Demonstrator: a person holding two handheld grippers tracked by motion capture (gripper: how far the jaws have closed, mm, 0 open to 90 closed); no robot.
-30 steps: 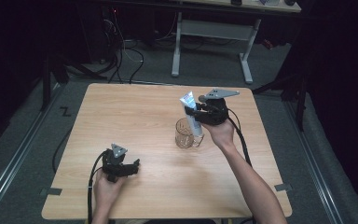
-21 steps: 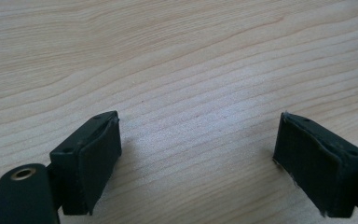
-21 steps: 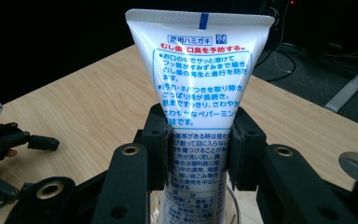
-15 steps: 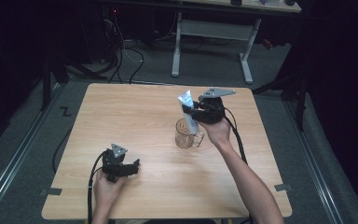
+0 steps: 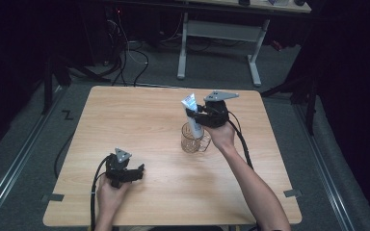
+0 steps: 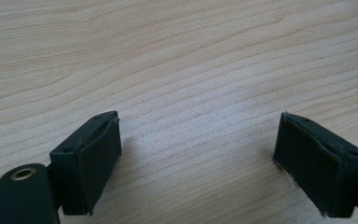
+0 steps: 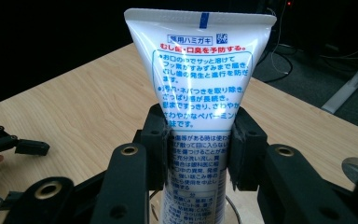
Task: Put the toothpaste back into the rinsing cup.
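Note:
A white toothpaste tube (image 7: 199,79) with blue and red print stands upright, crimped end up, with my right gripper (image 7: 200,147) shut on its middle. In the high view the tube (image 5: 191,109) has its lower end inside a clear glass mug (image 5: 192,140) near the table's centre right, and the right gripper (image 5: 198,118) holds it from above the mug. My left gripper (image 5: 137,172) rests low on the table near the front left, open. Its two black pads (image 6: 95,158) stand far apart over bare wood with nothing between them.
The light wooden table (image 5: 125,120) has free room on its left and far side. Beyond its far edge stand a desk frame (image 5: 217,43) and cables on the dark floor. The left gripper (image 7: 9,142) also appears at the right gripper view's left edge.
The right gripper has lowered the tube so its lower end now sits inside the mug. The left gripper has stayed still.

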